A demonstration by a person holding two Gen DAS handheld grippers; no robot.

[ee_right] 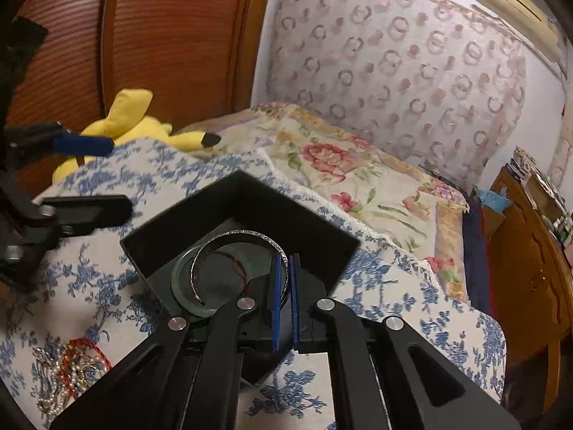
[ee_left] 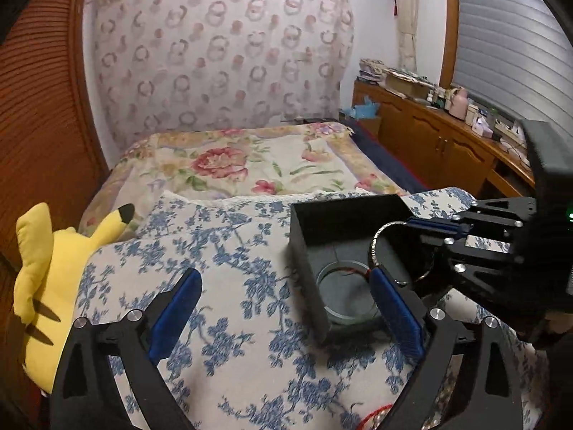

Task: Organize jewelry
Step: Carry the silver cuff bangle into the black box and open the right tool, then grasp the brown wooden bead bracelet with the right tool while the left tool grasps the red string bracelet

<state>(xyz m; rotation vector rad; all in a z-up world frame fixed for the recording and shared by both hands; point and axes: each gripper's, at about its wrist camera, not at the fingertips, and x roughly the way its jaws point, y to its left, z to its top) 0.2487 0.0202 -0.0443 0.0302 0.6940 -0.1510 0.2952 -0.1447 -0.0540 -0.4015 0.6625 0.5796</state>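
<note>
Right hand-held gripper (ee_right: 284,268) level, pinching bangle (ee_right: 240,247)

The box (ee_right: 240,222) serves as the landmark; it rests on the cloth (ee_left: 232,286) spread over the near end of the bed (ee_left: 250,165).

- In the box: a flat ring (ee_right: 179,279) lies on the floor, with a thin cord (ee_right: 236,261) across it.
- Over the box: the bangle (ee_right: 243,236), clamped between the right gripper (ee_right: 285,286) pads, hangs above the flat ring.
- Left of the box: the left gripper (ee_left: 286,297), its jaws spread apart, one finger (ee_left: 394,308) at the box's near corner.
- Near left of the box: a jewelry heap (ee_right: 71,369) on the cloth.
- Far left of the box: a plush toy (ee_left: 46,268) at the bed edge.
- Behind the box: the bed, then the curtain (ee_left: 222,53).
- Right of the box: a cabinet (ee_left: 440,139) beside the bed.
</note>
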